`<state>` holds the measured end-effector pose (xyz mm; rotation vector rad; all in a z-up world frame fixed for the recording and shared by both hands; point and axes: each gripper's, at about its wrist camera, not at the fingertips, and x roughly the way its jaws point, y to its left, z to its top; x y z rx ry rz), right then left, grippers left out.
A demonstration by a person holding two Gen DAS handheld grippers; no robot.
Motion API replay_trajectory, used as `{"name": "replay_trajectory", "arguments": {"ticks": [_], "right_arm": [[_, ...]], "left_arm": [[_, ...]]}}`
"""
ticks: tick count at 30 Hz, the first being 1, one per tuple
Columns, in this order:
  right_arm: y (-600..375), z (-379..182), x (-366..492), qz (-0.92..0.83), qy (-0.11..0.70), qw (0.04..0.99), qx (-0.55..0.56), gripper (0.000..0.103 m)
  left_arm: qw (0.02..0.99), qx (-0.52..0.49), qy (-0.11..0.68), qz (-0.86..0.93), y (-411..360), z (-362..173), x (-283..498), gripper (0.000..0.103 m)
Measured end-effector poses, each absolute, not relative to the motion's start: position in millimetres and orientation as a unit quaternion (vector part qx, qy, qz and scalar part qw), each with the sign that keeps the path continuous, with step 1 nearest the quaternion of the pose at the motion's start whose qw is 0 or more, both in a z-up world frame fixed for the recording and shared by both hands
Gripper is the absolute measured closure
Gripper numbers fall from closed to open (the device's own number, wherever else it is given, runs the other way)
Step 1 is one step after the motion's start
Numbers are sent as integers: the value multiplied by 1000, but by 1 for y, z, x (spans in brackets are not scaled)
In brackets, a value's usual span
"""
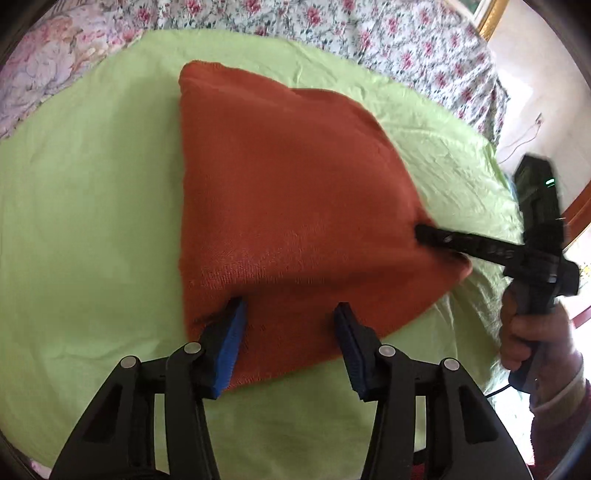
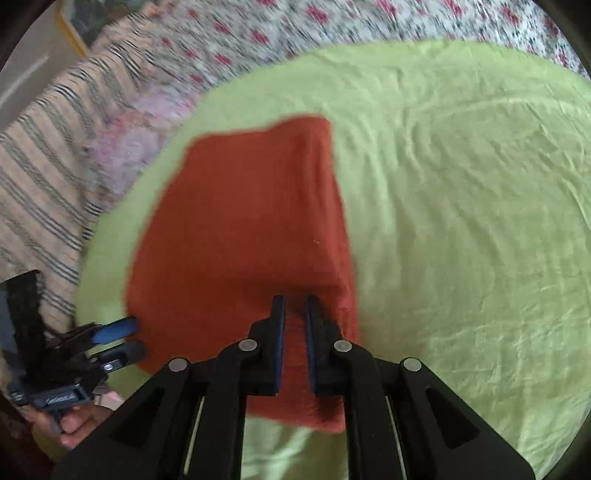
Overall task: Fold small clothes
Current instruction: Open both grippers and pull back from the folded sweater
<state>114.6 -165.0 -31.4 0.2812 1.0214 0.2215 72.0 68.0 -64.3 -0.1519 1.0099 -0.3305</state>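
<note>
Left wrist view: rust cloth point(image 1: 288, 206) lies on green sheet point(image 1: 74, 221), long axis running away from left gripper point(image 1: 290, 314), whose jaws gape over near edge, nothing pinched. Right gripper point(image 2: 294, 306) is clamped on near right corner, lifting it; likely next fold goes toward left side, w/ right nearer.

A light green sheet point(image 1: 92, 221) is spread out and fills the middle of both views, creased with fine wrinkles across the right side of the right wrist view point(image 2: 461, 221). Beyond its far edge, along the top of both frames, lies a white bedspread with small pink flowers point(image 1: 388, 33). At the left of the right wrist view a beige cloth with dark stripes point(image 2: 40, 177) is draped. A gold-coloured frame edge point(image 1: 493, 16) shows at the upper right of the left wrist view.
</note>
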Motion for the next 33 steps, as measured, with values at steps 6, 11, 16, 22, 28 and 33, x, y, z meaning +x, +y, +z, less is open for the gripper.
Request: {"name": "replay_trajectory", "arguments": {"ticks": [6,11,16,22,28,33], "right_arm": [[-171,-35,106,109,478,859,146,97],[-164,-27,73,115,471,867,115,93],[-173,-45,63,115,478,860,139,94],[-169,-34,57,111,477,863,125,93],[-169,-16,32,110,464,869,135,61],[-166,-6,7,107,450,877,128,40]], "left_arm": [[858,-66,488,-148,65,-59,63,52],[857,-62,490,-146,61,-62,43,44],[856,-45,496,-137,59,-58,41,40],[847,-82,511,-124,70,-53,30,39],[849,-89,512,-90,73,-47,4,34],[855,-54,512,-64,75,-46,-16,22]]}}
